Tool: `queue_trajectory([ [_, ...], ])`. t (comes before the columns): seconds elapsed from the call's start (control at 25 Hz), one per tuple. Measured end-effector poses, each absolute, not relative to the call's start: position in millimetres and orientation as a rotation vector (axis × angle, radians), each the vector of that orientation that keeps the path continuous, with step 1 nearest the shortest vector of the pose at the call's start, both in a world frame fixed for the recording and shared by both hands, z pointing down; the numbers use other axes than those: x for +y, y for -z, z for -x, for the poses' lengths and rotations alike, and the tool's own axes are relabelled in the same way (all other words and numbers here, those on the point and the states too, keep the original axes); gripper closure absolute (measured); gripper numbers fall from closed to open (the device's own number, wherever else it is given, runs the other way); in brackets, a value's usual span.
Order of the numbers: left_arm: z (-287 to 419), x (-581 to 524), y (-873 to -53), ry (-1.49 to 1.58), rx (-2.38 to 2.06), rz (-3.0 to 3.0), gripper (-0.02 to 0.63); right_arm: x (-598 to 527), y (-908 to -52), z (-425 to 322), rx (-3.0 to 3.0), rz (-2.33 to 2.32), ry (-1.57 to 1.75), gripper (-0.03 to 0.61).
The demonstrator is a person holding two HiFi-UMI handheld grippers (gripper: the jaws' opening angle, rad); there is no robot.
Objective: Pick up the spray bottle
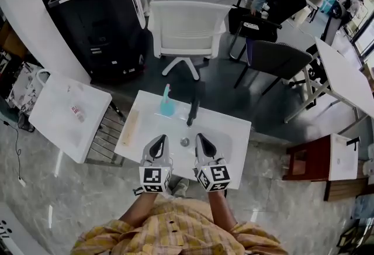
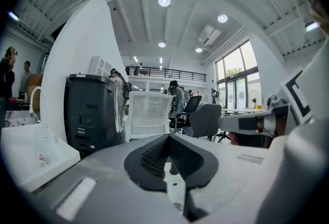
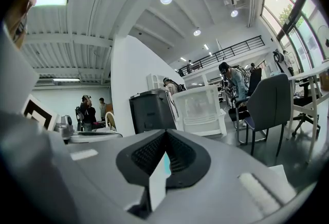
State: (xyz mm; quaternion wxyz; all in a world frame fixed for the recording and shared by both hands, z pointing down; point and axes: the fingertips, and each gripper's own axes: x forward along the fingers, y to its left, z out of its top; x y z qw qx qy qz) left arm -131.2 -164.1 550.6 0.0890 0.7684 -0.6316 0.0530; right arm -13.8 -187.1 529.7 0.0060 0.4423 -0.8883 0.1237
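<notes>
Over the near edge of a white desk (image 1: pixel 234 131), a person in yellow plaid sleeves (image 1: pixel 175 230) holds both grippers side by side, pointing away from the body and almost level. The left gripper (image 1: pixel 159 141) has its jaws clenched on nothing, and the right gripper (image 1: pixel 201 138) is likewise closed and empty. The teal bottle (image 1: pixel 167 103) stands upright on the far half of the desk, ahead of the two grippers and well apart from both, with a dark tool (image 1: pixel 191 113) just beside it. Only the head view shows the bottle whole. The right gripper view catches a mere teal sliver through the gap beneath its jaws, while the left gripper view shows a dark shape there instead. Both gripper views take in ceiling lights and the white chair (image 1: pixel 187 28) beyond the desk.
</notes>
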Motion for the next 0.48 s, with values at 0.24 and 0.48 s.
queue_trajectory([
  [0.24,139.8,-195.4,-557.5,-0.186,-1.851,-2.286,0.618,-212.7,-537.1,23.2,-2.754,-1.404,-0.411,0.584],
  [0.48,151.5,-237.1,-566.6,-0.201,-1.801,-2.300,0.618,-247.2,-544.3,34.5,-2.711,-1.450,-0.422,0.584],
])
